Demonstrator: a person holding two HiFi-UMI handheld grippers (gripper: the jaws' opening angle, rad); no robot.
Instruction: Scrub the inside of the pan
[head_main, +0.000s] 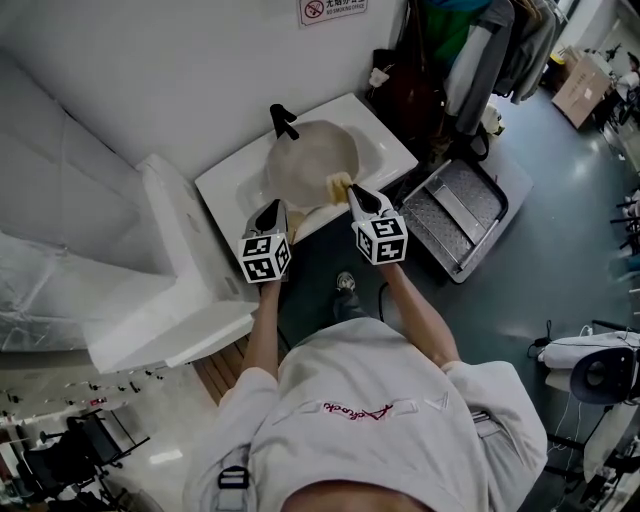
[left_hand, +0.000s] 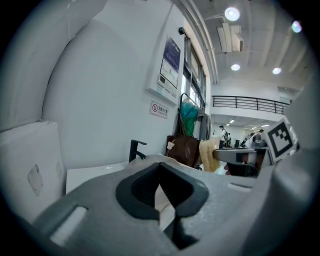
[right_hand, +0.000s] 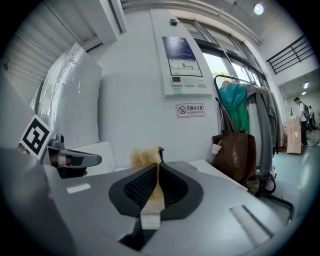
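Our right gripper (head_main: 354, 192) grasps the soft, light sponge (right_hand: 144, 156), our left gripper (head_main: 272, 208) has its fingers clenched, and we would steady the stiff, likely slippery pan (head_main: 310, 155) by its rim.

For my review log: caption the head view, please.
Over the sink, the right gripper holds a sponge at the pan.

black faucet (head_main: 284, 122) at sink (head_main: 385, 138) back edge | metal tray (head_main: 470, 215) on floor right | brown bag (right_hand: 235, 155) hanging on clothes rack (right_hand: 250, 107)

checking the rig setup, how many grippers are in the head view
2. The left gripper is by the pan's near rim; the right gripper, beside it, holds a yellow sponge.
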